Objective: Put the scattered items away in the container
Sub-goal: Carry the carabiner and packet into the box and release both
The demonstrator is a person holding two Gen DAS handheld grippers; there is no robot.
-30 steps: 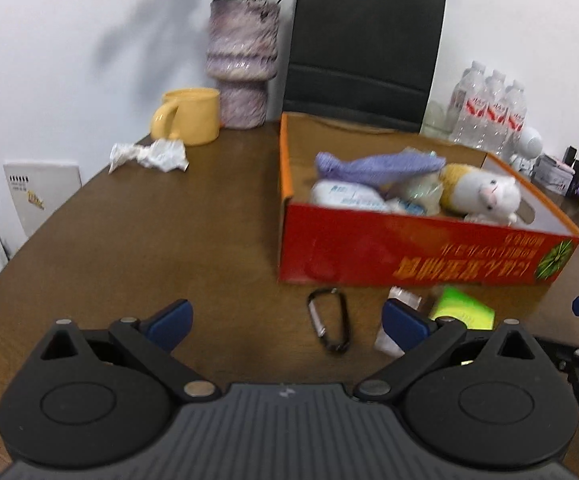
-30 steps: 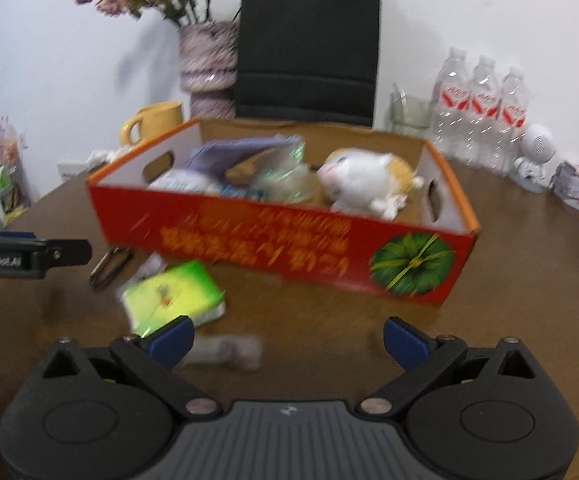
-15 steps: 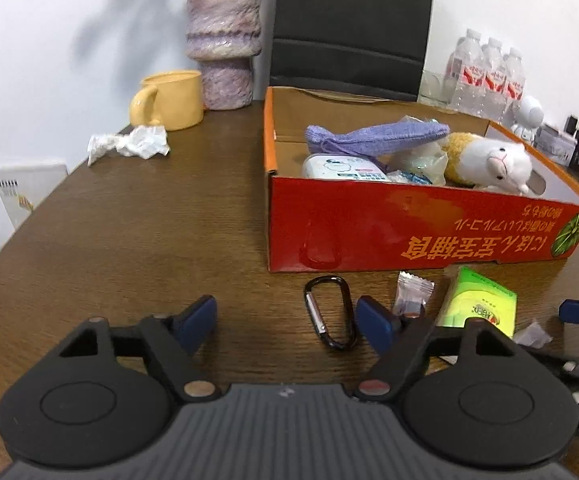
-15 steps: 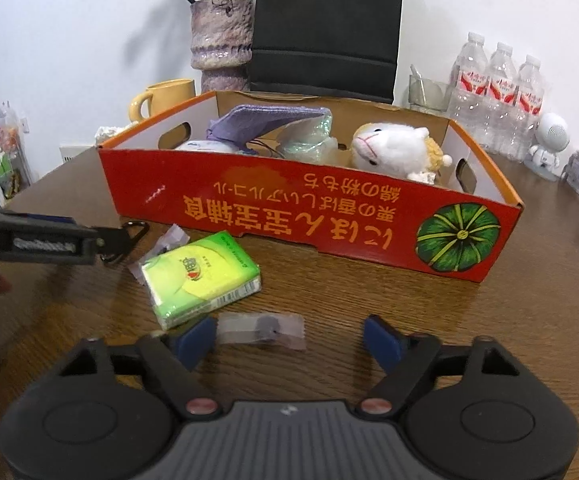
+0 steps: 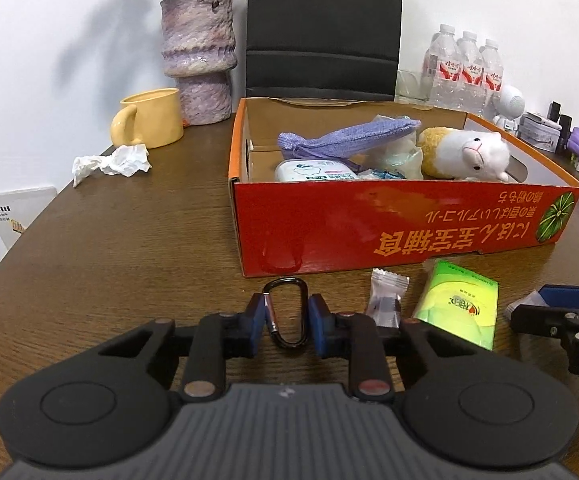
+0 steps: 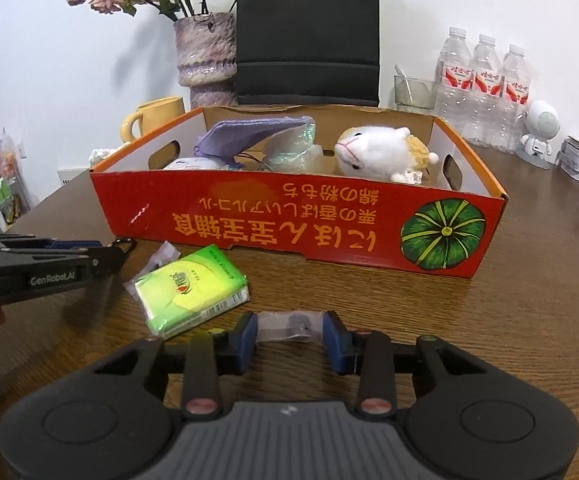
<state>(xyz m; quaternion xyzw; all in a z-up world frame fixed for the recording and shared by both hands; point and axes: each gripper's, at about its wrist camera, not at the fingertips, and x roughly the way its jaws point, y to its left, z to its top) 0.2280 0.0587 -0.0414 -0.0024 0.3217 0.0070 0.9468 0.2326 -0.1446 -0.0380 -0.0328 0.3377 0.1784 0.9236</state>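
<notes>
Low over the brown table, the left gripper had its two blue pads drawn in against either side of a black carabiner, which lay flat just short of the near wall of the red cardboard box. To the left of that box the tabletop ran bare out to its curved edge, with only a crumpled tissue and a yellow mug far back by the purple vase. Just right of the carabiner sat a small wrapped candy, then a green tissue pack, both close to the box front but not touching it.

Further right, the right gripper had its pads closed onto the two ends of a clear sachet that lay on the wood, with a strip of open table between it and the box's front wall. Inside the box rested a purple knit pouch, a white wipes pack, some clear plastic wrapping and a plush sheep; the right end of the box floor looked unfilled. Behind the box stood a black chair, and off to the right a cluster of water bottles.
</notes>
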